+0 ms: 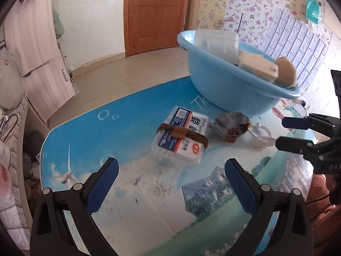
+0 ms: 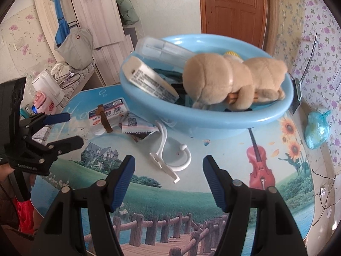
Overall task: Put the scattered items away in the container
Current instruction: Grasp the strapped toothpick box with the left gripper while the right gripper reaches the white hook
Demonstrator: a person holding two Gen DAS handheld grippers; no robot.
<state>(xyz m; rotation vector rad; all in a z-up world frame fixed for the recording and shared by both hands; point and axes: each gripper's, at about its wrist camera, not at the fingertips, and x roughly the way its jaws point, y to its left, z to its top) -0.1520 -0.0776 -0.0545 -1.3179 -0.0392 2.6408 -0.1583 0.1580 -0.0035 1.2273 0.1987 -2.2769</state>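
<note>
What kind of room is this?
Probably a room in someone's home: a brown wooden door, flowery wallpaper, and a round table with a printed landscape top holding a light blue plastic basin with a tan plush toy.

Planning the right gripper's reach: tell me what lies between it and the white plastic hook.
Only bare printed tabletop lies between the open right gripper and the white plastic hook, seen in the right wrist view.

1. Basin point(image 2: 213, 121) sits at the far side of the table point(image 2: 213, 192), with a plush toy point(image 2: 230, 79) and boxes piled in it.
2. Swab box point(image 1: 181, 136), wrapper point(image 1: 230, 125) and hook point(image 2: 170, 155) lie in a row just near of the basin, box leftmost.
3. Tied bag point(image 2: 317, 128) lies right of the basin.
</note>
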